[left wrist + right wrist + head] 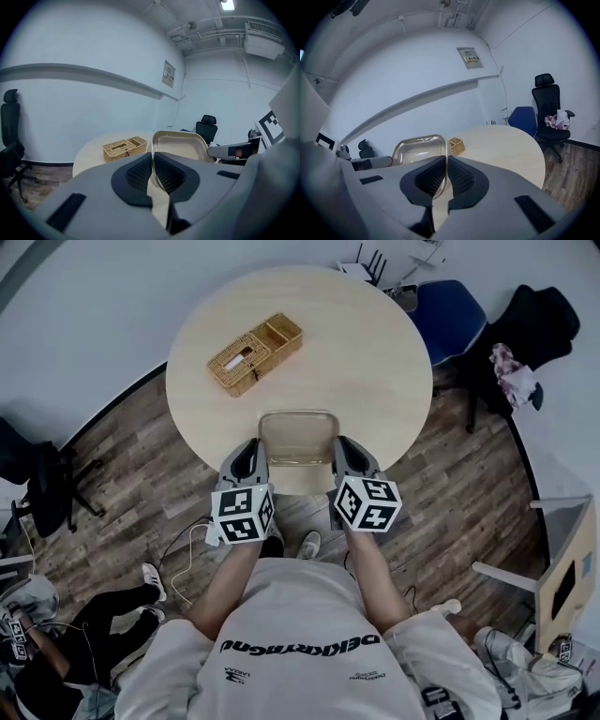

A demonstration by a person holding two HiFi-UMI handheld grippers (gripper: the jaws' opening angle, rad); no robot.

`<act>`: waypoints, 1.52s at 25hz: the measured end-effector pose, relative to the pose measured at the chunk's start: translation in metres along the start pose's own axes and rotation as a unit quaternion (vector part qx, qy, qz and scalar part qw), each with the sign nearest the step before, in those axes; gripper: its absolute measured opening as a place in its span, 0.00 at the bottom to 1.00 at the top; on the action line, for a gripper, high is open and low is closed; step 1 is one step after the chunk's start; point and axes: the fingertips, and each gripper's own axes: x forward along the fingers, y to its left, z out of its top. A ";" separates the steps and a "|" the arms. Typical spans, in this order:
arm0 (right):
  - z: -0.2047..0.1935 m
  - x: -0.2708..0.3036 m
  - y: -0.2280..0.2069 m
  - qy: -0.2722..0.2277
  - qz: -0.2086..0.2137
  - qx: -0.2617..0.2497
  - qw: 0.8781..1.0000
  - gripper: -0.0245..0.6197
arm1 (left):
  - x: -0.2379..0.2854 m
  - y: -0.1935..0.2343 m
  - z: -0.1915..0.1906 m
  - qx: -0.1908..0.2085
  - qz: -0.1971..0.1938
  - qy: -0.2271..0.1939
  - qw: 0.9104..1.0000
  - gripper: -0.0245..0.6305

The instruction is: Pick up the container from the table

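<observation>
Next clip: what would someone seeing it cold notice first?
A clear container at the round table's near edge, with the left tongs shut on its left rim and the right tongs on its right. Farther back on the left sits a wicker basket.

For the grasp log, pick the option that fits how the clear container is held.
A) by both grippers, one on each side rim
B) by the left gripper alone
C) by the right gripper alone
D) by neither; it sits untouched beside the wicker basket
A: the left gripper and the right gripper are each closed on a side rim of the clear container, as each gripper view shows.
</observation>
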 end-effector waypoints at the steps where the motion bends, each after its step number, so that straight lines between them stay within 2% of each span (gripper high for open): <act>1: 0.004 -0.004 0.002 -0.005 0.001 -0.003 1.000 0.11 | -0.004 -0.002 0.004 0.001 0.000 -0.005 1.000 0.09; 19: 0.060 -0.047 0.029 -0.076 0.009 -0.046 0.996 0.11 | -0.042 -0.018 0.065 0.027 -0.009 -0.078 0.997 0.09; 38: 0.073 -0.054 0.036 -0.101 0.000 -0.065 0.993 0.11 | -0.047 -0.019 0.079 0.032 -0.014 -0.100 0.994 0.09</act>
